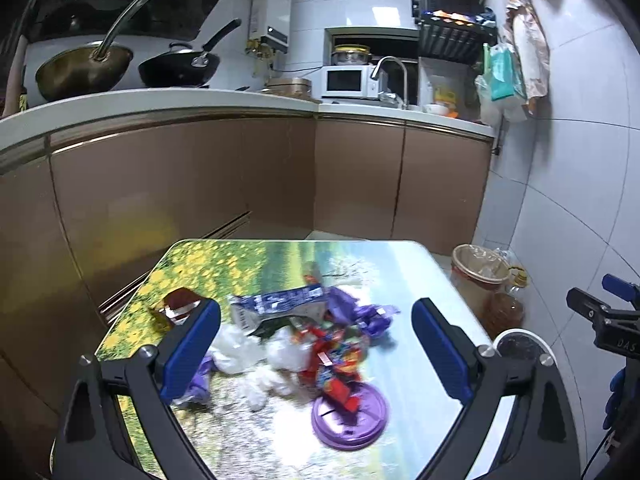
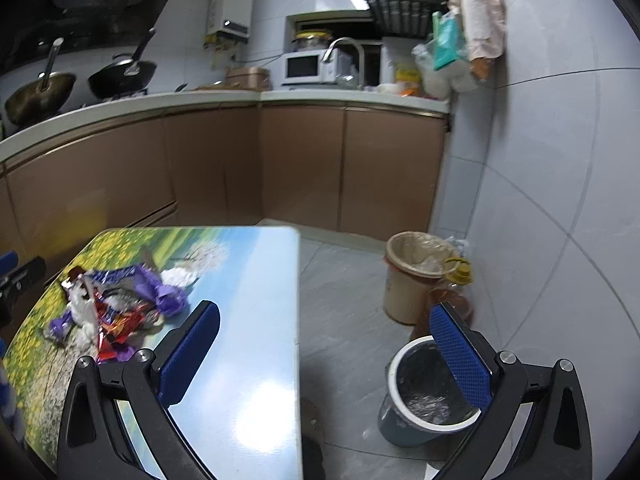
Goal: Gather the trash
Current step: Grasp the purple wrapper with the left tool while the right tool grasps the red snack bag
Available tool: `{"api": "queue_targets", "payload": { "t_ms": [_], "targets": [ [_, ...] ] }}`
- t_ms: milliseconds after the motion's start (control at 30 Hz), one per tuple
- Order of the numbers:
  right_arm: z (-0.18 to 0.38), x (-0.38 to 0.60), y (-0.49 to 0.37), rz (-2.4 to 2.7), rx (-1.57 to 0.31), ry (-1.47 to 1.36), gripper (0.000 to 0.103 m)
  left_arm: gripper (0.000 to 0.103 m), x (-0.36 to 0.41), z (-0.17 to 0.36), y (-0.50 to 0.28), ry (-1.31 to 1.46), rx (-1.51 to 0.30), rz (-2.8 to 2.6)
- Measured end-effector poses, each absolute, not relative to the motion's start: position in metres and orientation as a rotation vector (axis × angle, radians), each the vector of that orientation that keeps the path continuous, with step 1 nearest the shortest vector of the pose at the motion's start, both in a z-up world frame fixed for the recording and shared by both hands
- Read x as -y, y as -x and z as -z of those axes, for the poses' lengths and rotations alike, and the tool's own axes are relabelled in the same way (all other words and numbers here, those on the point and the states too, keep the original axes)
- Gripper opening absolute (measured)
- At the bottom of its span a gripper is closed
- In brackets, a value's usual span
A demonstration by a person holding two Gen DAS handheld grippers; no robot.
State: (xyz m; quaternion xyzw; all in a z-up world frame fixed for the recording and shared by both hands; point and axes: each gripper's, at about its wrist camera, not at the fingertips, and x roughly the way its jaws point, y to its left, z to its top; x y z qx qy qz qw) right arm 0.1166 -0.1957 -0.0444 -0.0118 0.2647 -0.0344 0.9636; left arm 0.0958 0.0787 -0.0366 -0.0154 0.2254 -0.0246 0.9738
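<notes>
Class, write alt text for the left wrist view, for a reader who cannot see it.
An open left gripper hangs over a heap of trash on a table printed with a landscape: wrappers, white plastic and a purple lid. Right of the table, on the floor, stand a tan bin and a white-rimmed bin; kitchen cabinets lie behind.

The table (image 1: 400, 276) bears a printed landscape: yellow flowers, green field, pale blue sky. Between the left gripper's (image 1: 316, 350) blue-padded, black-framed jaws lie a purple lid (image 1: 350, 420), red wrappers (image 1: 332, 360), white plastic (image 1: 236, 348) and a blue-and-white packet (image 1: 280, 304). Beyond the right gripper's (image 2: 325, 350) right jaw stands a white-rimmed grey bin (image 2: 404, 416) with a black liner; further off, a beige bin (image 2: 400, 292). The cabinets (image 2: 300, 164) are brown.
</notes>
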Motion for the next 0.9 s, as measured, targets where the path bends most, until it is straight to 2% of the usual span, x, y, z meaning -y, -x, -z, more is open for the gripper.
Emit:
{"api": "queue_targets", "payload": {
  "t_ms": [200, 267, 433, 567, 733, 800, 833, 867, 900],
  "targets": [
    [0.060, 0.174, -0.144, -0.084, -0.608, 0.025, 0.100, 0.096, -0.121, 0.056, -0.091, 0.065, -0.527, 0.031],
    [0.067, 0.166, -0.156, -0.139, -0.645, 0.018, 0.085, 0.096, -0.134, 0.065, -0.090, 0.075, -0.559, 0.028],
    [0.087, 0.137, -0.182, -0.325, -0.750, -0.040, 0.067, 0.096, -0.162, 0.090, -0.096, 0.095, -0.645, -0.017],
    [0.100, 0.098, -0.195, -0.484, -0.805, -0.037, 0.064, 0.095, -0.179, 0.105, -0.108, 0.125, -0.696, -0.028],
    [0.109, 0.048, -0.213, -0.632, -0.832, 0.013, 0.065, 0.095, -0.188, 0.120, -0.134, 0.115, -0.746, -0.018],
    [0.115, 0.034, -0.220, -0.654, -0.839, 0.055, 0.070, 0.088, -0.189, 0.128, -0.146, 0.104, -0.775, -0.020],
    [0.118, 0.026, -0.224, -0.665, -0.848, 0.074, 0.072, 0.081, -0.190, 0.133, -0.151, 0.107, -0.796, -0.015],
    [0.121, 0.021, -0.227, -0.677, -0.853, 0.084, 0.073, 0.075, -0.192, 0.137, -0.156, 0.115, -0.813, -0.009],
    [0.124, 0.015, -0.230, -0.688, -0.857, 0.096, 0.073, 0.073, -0.193, 0.143, -0.161, 0.128, -0.835, 0.000]
  ]
}}
